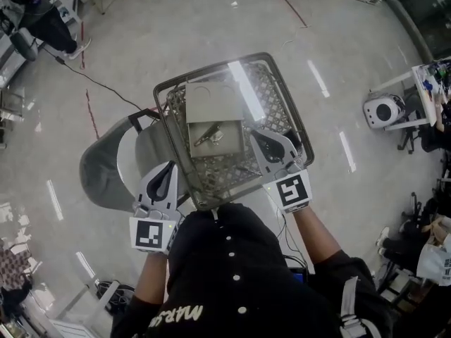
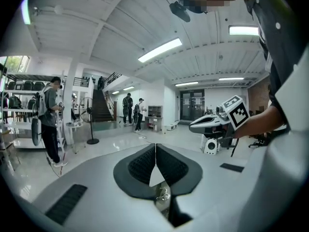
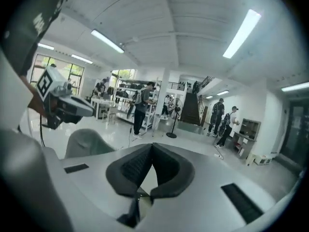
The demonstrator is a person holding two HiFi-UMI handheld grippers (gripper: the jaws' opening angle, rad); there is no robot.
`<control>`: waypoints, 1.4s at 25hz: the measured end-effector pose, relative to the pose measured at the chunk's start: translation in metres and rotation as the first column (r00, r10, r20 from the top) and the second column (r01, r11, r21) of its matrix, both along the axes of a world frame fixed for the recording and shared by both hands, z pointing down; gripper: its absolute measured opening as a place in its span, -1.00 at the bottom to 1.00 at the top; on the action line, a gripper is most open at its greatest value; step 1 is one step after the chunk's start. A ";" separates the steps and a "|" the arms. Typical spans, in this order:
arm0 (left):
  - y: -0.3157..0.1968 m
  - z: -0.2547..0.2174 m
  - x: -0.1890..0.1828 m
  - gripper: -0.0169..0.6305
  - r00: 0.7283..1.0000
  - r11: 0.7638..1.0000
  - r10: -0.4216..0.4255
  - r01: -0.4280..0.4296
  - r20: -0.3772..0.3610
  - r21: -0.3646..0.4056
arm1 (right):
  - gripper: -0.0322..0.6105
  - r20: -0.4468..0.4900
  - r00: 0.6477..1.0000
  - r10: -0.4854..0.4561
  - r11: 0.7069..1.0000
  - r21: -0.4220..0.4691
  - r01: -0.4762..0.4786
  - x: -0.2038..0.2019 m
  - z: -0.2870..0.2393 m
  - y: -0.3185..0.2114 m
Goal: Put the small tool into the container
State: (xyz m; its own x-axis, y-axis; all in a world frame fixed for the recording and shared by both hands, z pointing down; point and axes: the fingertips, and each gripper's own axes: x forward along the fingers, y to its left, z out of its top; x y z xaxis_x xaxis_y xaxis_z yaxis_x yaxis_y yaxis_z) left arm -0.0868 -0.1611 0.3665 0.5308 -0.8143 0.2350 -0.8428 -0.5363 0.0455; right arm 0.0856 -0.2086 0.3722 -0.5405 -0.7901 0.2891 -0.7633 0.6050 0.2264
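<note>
In the head view a small metal tool (image 1: 209, 136) lies inside a beige container (image 1: 215, 115), which rests in a wire-mesh basket (image 1: 271, 94) on a dark-framed table. My left gripper (image 1: 169, 167) hovers at the basket's near left corner. Its jaws are shut and hold nothing, as the left gripper view (image 2: 155, 149) confirms. At the near right edge, close to the container, my right gripper (image 1: 255, 132) is also shut and empty, its pads meeting in the right gripper view (image 3: 152, 149). Each gripper view looks out level across the room.
A grey chair (image 1: 106, 167) stands left of the table, with cables on the floor behind it. A white device (image 1: 384, 110) and a desk sit at the right. Several people stand far off in the hall (image 2: 50, 120).
</note>
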 end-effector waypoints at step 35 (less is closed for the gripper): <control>-0.024 -0.042 -0.032 -0.85 0.997 0.984 -0.059 0.048 0.057 0.170 | -0.86 0.463 0.865 0.191 0.962 0.089 -0.260 0.067 -0.075 0.004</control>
State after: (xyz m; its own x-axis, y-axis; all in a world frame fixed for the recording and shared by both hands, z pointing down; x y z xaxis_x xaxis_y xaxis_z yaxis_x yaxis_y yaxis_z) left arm -0.1187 -0.1847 0.3246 0.4741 -0.8718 0.1231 -0.8690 -0.4858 -0.0939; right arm 0.1522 -0.2050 0.2967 -0.3866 -0.9199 -0.0661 -0.9147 0.3916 -0.1001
